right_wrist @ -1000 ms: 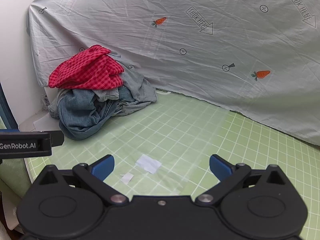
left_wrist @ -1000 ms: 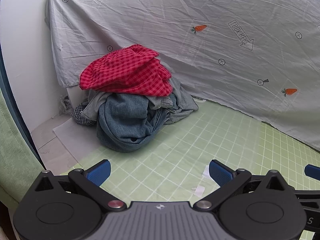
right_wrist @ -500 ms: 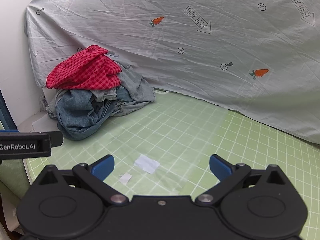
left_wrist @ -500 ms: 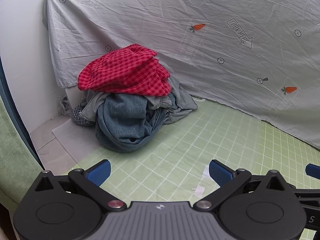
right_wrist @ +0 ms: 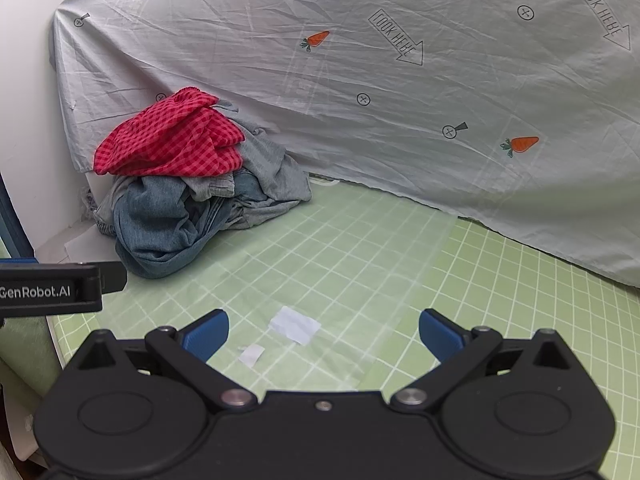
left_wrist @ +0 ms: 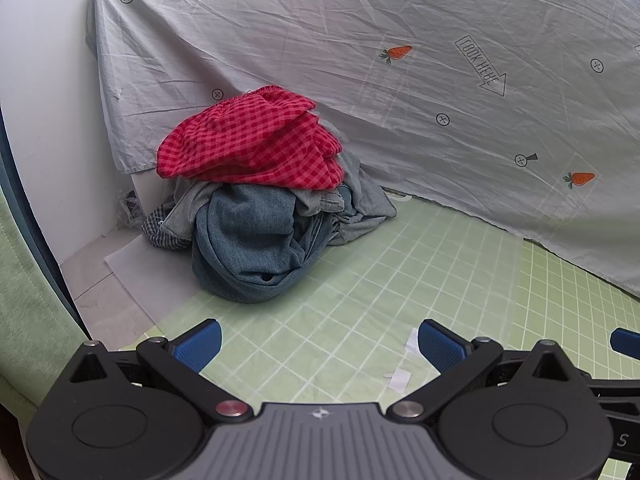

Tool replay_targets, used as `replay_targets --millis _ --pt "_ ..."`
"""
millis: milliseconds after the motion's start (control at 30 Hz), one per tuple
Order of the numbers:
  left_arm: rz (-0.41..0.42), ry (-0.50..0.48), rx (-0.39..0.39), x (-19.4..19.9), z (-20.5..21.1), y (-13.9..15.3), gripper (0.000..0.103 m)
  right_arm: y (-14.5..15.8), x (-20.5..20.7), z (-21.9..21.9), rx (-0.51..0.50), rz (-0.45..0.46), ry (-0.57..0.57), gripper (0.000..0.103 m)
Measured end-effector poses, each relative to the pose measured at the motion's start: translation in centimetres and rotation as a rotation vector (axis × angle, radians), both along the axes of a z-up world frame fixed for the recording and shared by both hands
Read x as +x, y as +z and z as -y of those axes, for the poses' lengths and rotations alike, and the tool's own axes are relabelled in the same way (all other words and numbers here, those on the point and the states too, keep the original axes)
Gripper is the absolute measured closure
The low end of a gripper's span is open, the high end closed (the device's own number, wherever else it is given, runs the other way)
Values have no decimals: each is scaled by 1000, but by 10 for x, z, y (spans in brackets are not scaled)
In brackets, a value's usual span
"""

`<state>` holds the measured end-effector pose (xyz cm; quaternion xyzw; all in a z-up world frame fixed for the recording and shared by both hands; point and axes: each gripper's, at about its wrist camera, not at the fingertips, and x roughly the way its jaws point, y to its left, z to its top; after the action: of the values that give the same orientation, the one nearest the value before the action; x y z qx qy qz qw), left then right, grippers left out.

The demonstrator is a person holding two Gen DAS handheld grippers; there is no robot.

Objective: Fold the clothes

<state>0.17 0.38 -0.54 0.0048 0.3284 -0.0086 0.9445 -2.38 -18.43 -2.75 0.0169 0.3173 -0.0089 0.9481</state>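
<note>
A pile of clothes sits at the back left of the green grid mat (left_wrist: 360,300). A red checked garment (left_wrist: 248,144) lies on top, over a blue-grey denim piece (left_wrist: 248,248) and grey garments (left_wrist: 360,200). The same pile shows in the right wrist view: the red checked garment (right_wrist: 172,140) over the denim (right_wrist: 160,224). My left gripper (left_wrist: 320,344) is open and empty, low over the mat in front of the pile. My right gripper (right_wrist: 324,332) is open and empty, to the right of the left one (right_wrist: 52,288).
A grey sheet with carrot prints (left_wrist: 400,80) hangs as a backdrop behind the mat. Small white paper scraps (right_wrist: 296,324) lie on the mat near the right gripper. A white wall (left_wrist: 48,120) and bare floor tiles (left_wrist: 100,280) are at the left.
Both grippers have shifted slightly; the pile sits a little lower and further left in both views. Both stay open and empty.
</note>
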Motion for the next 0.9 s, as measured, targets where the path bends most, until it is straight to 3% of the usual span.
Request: replay_targets --millis 900 --pt "-29 -3 6 5 2 -3 0 -6 3 2 4 -21 0 0"
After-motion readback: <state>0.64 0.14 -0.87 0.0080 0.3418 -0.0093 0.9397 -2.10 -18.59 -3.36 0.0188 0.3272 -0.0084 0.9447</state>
